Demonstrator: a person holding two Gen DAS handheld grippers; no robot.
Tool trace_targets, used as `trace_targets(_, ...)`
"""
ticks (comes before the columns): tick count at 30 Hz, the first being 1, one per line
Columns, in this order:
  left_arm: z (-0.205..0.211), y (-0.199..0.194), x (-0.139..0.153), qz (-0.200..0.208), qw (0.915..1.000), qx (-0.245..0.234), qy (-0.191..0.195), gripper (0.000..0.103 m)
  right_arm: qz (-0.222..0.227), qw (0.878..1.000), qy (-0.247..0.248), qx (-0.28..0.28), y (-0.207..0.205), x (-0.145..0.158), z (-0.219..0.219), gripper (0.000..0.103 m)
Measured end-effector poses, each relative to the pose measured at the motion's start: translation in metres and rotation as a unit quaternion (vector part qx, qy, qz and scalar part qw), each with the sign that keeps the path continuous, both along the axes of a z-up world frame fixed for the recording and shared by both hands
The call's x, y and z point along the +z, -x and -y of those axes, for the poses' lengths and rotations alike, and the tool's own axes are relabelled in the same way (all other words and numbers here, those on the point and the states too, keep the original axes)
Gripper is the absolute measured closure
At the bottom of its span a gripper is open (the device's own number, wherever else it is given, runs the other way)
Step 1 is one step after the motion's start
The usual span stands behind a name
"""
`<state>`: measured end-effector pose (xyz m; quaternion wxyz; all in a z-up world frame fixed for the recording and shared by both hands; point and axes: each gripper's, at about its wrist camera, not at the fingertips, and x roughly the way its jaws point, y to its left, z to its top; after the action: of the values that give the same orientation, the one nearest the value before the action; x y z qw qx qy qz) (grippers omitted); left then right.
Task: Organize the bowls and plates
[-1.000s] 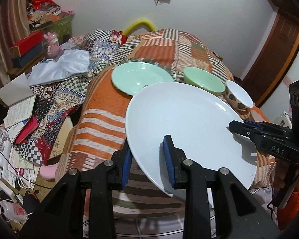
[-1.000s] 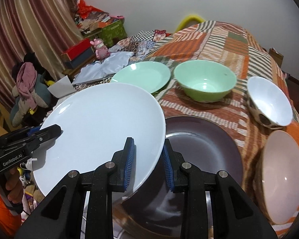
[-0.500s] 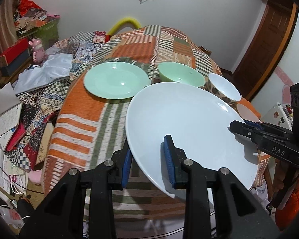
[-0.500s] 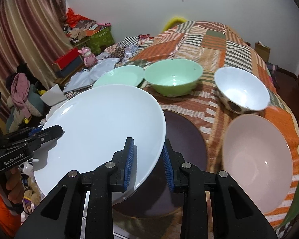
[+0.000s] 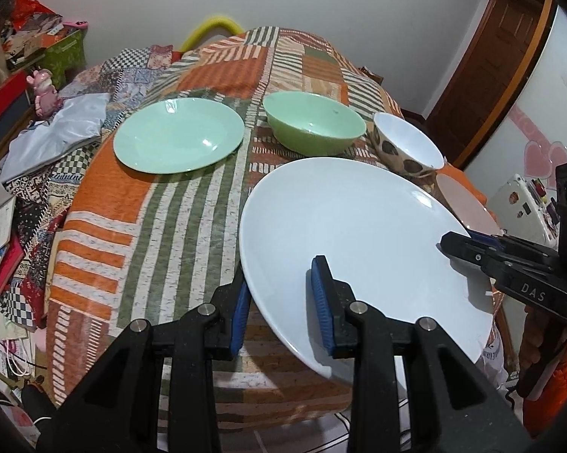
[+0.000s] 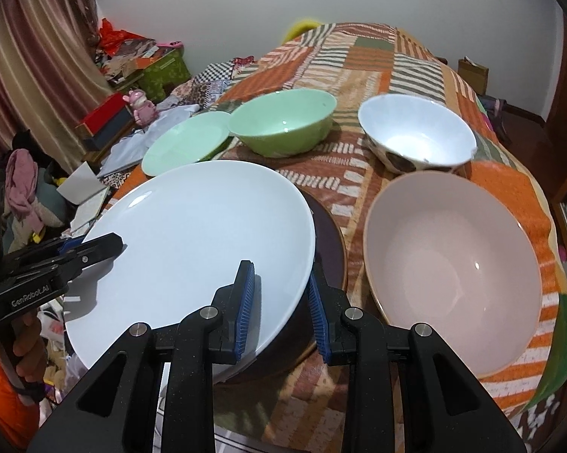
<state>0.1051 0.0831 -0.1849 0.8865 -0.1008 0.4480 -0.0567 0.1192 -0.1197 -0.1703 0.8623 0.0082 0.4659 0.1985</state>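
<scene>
The large round plate [image 5: 359,234] is plain white; the smaller plate [image 5: 178,134] at ten o'clock and the deep bowl [image 5: 314,122] at twelve are pale mint green. The bowl [image 6: 417,139] at one o'clock is white inside with brown blotches outside, the wide bowl [image 6: 453,264] pale pink, the patchwork cloth [image 5: 162,226] orange, green and cream striped

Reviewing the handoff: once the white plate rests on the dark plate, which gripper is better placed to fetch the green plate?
Probably left. The green plate lies on the left gripper's side; the right gripper faces the pink bowl.
</scene>
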Motion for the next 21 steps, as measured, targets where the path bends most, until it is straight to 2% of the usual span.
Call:
trace_targets(13,-0.003,-0.013,-0.026,-0.029,0.9996,0.000,0.007,0.072,-0.024,1.000,-0.001,-0.010,-0.003,-0.016,0.000,0.077)
trace_targets(21,-0.001,-0.024,-0.040,-0.045,0.9990,-0.001,-0.008,0.072,-0.012,1.000,0.008,-0.014,-0.003,-0.015,-0.001,0.077)
